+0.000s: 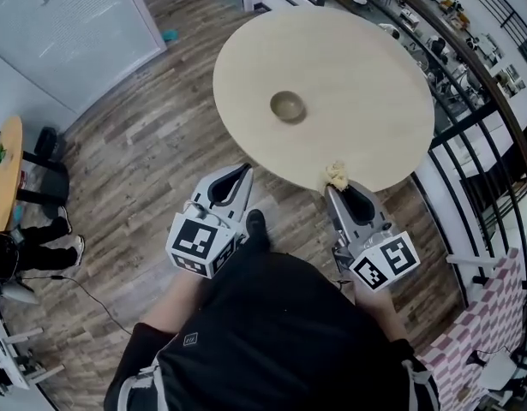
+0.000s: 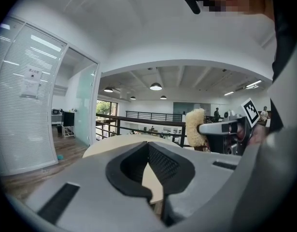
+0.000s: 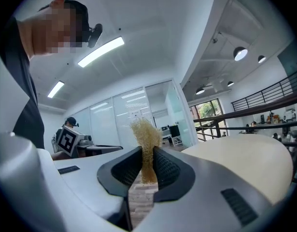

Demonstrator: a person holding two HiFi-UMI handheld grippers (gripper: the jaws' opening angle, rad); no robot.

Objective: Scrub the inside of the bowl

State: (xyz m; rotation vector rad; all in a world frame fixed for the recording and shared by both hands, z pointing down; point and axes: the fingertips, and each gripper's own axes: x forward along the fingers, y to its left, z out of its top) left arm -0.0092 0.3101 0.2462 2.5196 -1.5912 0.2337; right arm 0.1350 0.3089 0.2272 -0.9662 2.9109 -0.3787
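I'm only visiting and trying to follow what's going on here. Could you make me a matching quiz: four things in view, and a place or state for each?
1 bowl
2 scrubber
3 left gripper
4 table

A pinched in the right gripper
B shut, empty
C round, pale top
D on the table, near its middle

Pairs: 1-D, 2-A, 3-B, 4-C

Floored in grey-brown wood planks (image 1: 152, 152). Bounded by glass partitions (image 1: 57, 32) at left, black railing (image 1: 469, 118) at right. Lit from above by round ceiling lamps (image 2: 156, 86).
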